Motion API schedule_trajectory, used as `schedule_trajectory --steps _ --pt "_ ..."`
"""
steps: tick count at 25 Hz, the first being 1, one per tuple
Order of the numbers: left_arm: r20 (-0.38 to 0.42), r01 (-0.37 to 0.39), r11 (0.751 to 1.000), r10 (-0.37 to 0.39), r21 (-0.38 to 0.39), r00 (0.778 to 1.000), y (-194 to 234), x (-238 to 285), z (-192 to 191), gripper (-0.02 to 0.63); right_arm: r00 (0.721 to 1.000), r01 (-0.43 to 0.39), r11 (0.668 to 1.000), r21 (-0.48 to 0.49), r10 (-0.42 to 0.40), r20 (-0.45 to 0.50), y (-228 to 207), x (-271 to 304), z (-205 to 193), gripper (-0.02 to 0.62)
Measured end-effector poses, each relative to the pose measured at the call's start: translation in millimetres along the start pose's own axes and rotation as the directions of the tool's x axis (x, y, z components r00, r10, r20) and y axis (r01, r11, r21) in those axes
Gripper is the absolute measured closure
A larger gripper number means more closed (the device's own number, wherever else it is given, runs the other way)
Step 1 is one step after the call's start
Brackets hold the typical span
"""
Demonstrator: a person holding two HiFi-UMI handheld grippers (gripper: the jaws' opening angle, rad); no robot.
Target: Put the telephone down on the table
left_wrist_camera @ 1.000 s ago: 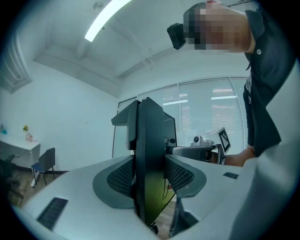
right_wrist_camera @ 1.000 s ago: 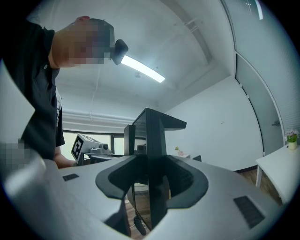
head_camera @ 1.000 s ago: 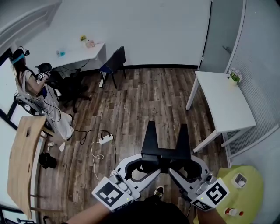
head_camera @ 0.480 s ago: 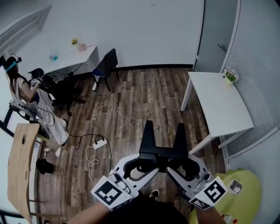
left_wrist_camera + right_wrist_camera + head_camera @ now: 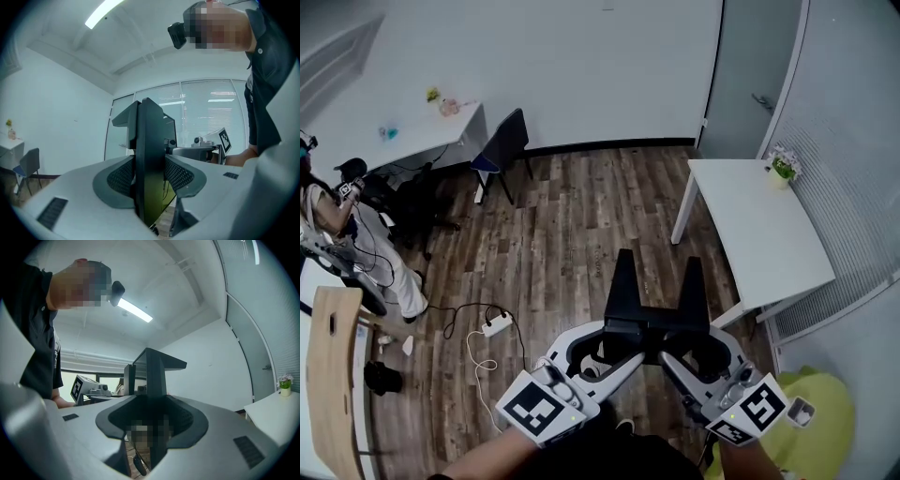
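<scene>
Left tool [image 5: 614, 345] and right tool [image 5: 682, 347], lower centre, are each clamped on the black telephone [image 5: 624, 291] I hold over the wood floor [image 5: 562, 244]; the white surface [image 5: 759, 244] stands at right.

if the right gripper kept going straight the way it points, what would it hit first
Only the telephone, which the right gripper clamps between its jaws. Past it the way looks free up to the white wall, though depth is unclear.
</scene>
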State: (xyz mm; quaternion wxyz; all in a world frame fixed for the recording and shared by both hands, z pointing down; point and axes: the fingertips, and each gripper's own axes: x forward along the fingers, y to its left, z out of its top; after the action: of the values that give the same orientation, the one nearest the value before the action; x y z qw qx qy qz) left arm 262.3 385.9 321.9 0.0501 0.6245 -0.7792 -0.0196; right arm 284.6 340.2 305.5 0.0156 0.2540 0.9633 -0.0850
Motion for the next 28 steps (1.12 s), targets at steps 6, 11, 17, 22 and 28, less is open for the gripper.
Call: schedule_trajectory --steps 6,11,17,22,28 --pt "-0.002 0.044 0.999 -0.044 -0.016 0.999 71 21 9 0.41 0.999 0.051 0.999 -0.015 -0.051 -0.015 -38 61 6 0.39" --pt "-0.009 0.077 0.997 -0.078 -0.017 0.997 128 38 15 0.41 0.996 0.085 0.996 -0.006 -0.085 -0.015 -69 110 7 0.391" --pt "-0.024 0.116 0.993 -0.116 -0.013 0.993 180 48 16 0.41 0.992 0.124 0.992 0.009 -0.124 -0.008 -94 155 1 0.391" --pt "-0.02 0.144 0.99 -0.144 -0.002 0.989 212 61 20 0.41 0.989 0.149 0.989 -0.006 -0.15 -0.003 -114 182 4 0.391" --pt "-0.022 0.165 0.986 -0.165 0.004 0.986 236 95 23 0.408 0.986 0.165 0.986 -0.015 -0.164 0.006 -152 194 8 0.391"
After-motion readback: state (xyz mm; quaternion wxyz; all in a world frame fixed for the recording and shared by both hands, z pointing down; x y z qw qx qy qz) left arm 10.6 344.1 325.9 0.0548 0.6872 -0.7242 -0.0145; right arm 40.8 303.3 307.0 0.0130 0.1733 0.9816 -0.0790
